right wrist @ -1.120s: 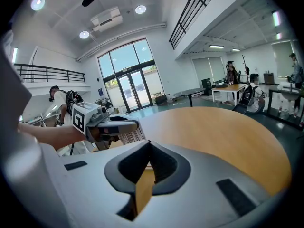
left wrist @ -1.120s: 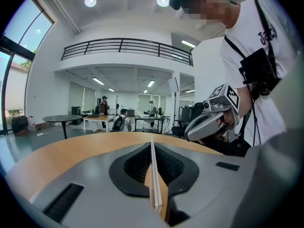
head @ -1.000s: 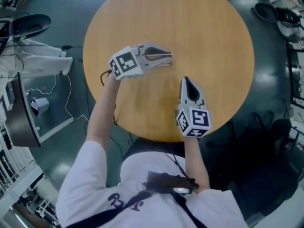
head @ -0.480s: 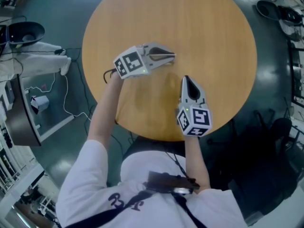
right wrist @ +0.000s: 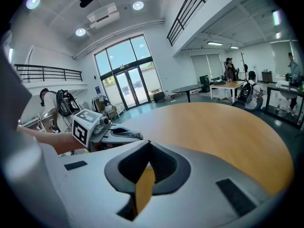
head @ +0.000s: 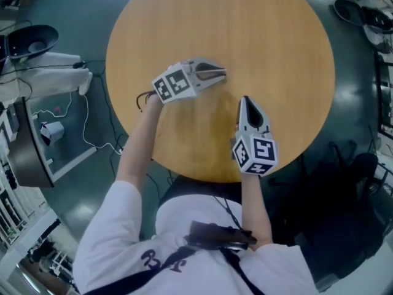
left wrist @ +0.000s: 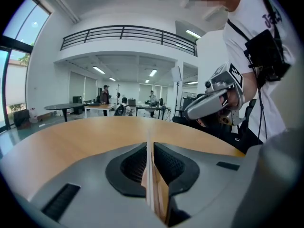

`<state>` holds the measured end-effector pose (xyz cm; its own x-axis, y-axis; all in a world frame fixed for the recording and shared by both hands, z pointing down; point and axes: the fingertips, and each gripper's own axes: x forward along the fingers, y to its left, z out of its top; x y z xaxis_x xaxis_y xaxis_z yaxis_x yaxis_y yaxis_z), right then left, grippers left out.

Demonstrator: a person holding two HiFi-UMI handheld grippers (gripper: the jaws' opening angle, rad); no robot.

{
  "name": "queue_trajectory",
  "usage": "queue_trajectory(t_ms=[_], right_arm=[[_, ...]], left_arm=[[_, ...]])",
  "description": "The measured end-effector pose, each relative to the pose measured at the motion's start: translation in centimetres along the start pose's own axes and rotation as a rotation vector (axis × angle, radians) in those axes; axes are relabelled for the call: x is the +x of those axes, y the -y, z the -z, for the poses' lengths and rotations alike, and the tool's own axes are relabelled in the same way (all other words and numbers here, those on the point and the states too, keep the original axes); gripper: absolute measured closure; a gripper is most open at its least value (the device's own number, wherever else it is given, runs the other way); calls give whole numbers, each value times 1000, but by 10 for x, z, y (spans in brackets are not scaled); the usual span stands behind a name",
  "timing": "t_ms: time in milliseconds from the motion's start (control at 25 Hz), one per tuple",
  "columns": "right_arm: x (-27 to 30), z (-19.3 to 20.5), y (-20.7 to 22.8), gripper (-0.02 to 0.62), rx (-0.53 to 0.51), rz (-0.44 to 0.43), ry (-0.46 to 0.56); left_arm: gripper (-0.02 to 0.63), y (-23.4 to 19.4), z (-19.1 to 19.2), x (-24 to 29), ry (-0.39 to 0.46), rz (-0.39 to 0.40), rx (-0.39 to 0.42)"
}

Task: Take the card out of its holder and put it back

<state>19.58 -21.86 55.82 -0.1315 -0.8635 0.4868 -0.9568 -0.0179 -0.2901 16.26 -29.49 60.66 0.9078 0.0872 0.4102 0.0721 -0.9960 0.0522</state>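
The round light-wood table (head: 276, 54) in front of you is bare in every view, with dark green floor (head: 92, 195) around it. Your left gripper (head: 222, 74) sits low over the table's near-left part, its jaws pressed together with nothing between them. Your right gripper (head: 245, 99) hangs over the table's near edge, likewise closed and empty. The two tips stand near each other but apart, both angled toward the table's middle. I judge this a ready pose rather than a grip. The card and its holder appear nowhere on the table or in either gripper view, so the task looks not under way.
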Motion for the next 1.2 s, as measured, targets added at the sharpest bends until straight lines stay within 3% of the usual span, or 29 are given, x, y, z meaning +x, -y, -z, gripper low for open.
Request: queue_trajectory(t_ms=[160, 240, 320, 480, 640, 840, 1040, 1200], right_arm=[[0, -8, 0, 581, -1, 5, 25], [-4, -12, -3, 581, -10, 6, 38], [-11, -15, -5, 582, -21, 4, 50], [-26, -18, -7, 581, -29, 8, 77], [-39, -23, -22, 581, -53, 2, 117], [-53, -37, -51, 583, -103, -21, 195], [-79, -53, -84, 582, -165, -31, 275], [-102, -60, -104, 582, -194, -24, 343]], left_arm=[[559, -8, 1, -11, -2, -58, -35], [516, -13, 3, -20, 4, -99, -62], [474, -19, 7, -33, 9, -149, -92], [463, -24, 7, -63, 11, -283, -135], [463, -11, -17, -102, 157, -440, -212], [463, 32, -48, -143, 314, -518, -229], [465, 66, -65, -175, 376, -645, -297], [465, 94, -72, -183, 393, -690, -317]])
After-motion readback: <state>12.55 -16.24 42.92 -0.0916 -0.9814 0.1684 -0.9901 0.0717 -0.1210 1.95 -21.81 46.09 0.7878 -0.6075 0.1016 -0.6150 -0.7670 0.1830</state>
